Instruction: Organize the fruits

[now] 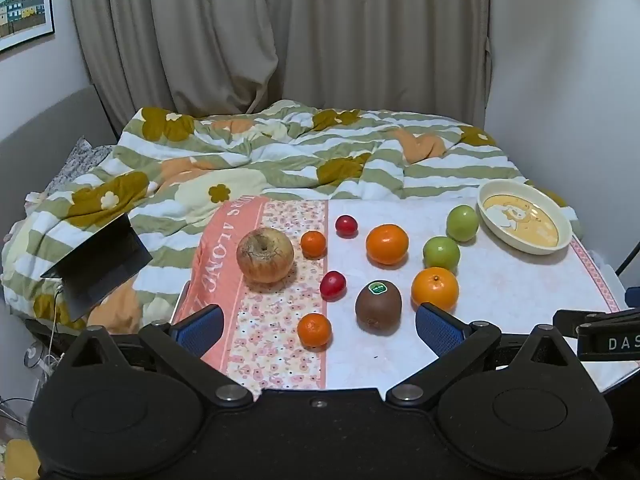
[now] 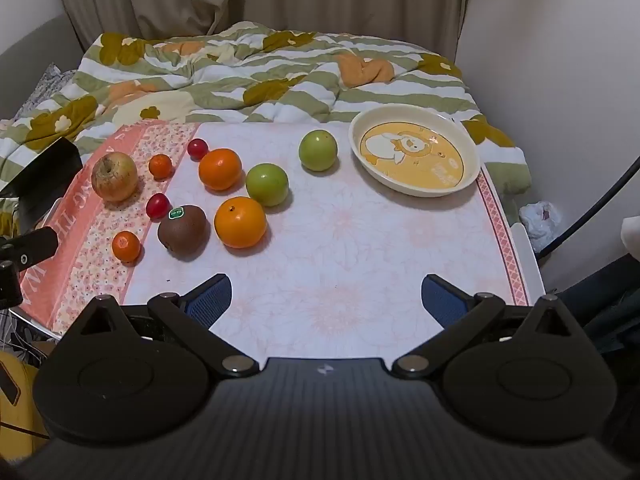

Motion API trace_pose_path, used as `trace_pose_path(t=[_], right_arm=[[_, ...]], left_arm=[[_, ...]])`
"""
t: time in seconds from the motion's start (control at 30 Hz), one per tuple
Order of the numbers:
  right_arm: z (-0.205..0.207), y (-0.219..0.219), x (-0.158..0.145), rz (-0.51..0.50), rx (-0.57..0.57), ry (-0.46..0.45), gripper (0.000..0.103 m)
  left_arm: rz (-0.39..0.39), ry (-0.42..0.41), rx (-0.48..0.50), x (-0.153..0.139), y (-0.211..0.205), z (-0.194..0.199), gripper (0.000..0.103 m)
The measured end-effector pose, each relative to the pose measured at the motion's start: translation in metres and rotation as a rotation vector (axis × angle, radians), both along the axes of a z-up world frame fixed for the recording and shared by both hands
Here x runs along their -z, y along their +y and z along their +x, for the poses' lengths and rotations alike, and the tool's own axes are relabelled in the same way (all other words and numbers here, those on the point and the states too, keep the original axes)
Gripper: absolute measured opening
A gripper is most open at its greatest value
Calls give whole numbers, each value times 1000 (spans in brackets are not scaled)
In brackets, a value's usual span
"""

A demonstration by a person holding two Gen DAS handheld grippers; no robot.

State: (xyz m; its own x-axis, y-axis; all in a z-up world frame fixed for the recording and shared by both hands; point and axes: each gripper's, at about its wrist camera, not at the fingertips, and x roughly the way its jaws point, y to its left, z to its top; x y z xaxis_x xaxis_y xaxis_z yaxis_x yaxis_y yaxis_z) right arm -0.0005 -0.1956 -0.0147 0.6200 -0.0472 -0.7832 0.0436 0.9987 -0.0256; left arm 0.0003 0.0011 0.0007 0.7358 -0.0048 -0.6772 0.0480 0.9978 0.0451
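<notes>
Both the left gripper [image 1: 318, 322] and the right gripper [image 2: 326, 300] hang over the near table edge with jaws spread wide and empty, so nothing seems picked yet. Nearest lies the kiwi [image 2: 182, 231], long axis slanting across the cloth (sticker end up and away). Farther right the dish [image 2: 414, 150] stands empty; the next move likely calls for closing on one fruit.

Cloth-covered table [image 2: 360, 248] with fruits [image 2: 240, 222], dish [image 2: 414, 190]

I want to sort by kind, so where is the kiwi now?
In the right wrist view the kiwi lies on the table's left part, between a small red fruit and a large orange.
</notes>
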Motion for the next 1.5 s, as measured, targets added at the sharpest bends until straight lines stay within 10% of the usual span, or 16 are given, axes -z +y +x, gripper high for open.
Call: trace_pose_path(t=[1.5], right_arm=[[14, 1, 0, 4, 5, -8, 103]], left_arm=[[29, 3, -34, 0, 4, 14, 103]])
